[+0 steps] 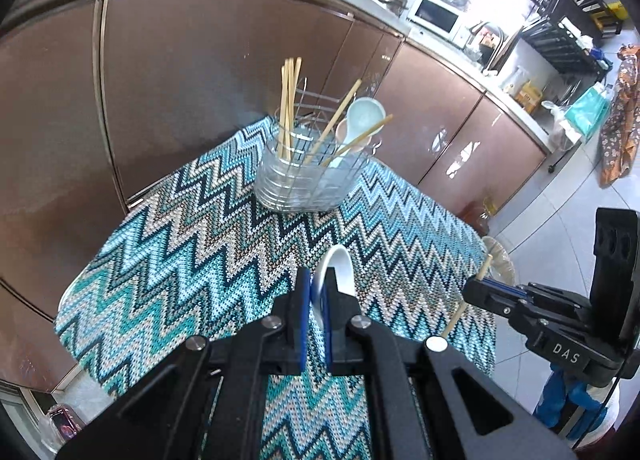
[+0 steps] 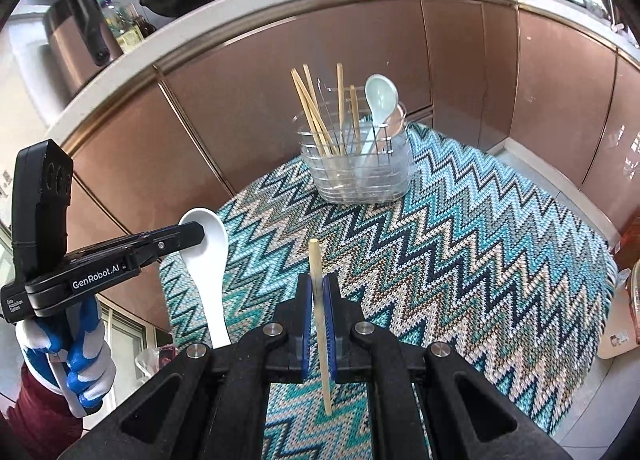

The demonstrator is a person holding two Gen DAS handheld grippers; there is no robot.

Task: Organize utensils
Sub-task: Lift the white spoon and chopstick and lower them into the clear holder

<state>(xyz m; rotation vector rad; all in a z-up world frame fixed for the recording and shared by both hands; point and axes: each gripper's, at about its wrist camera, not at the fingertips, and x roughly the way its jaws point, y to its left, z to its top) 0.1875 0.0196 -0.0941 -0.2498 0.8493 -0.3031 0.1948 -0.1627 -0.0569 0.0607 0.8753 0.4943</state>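
Two tongs clamped: left tongs (image 1: 316,296) grip white spoon (image 1: 340,268), right tongs (image 2: 319,300) grip chopstick (image 2: 318,300)

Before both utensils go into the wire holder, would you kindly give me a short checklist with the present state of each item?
1. Left tongs shut on the white ceramic spoon: ok.
2. Right tongs shut on the single pale wooden chopstick: ok.
3. Clear wire utensil holder upright on the zigzag-patterned cloth: ok.
4. Chopsticks and spoons in the holder sorted to separate sides: ok; bamboo chopsticks left, pale green spoon right.
5. Free room left in the holder for both: cannot tell.
6. Cloth between tongs and holder free of loose items: ok.
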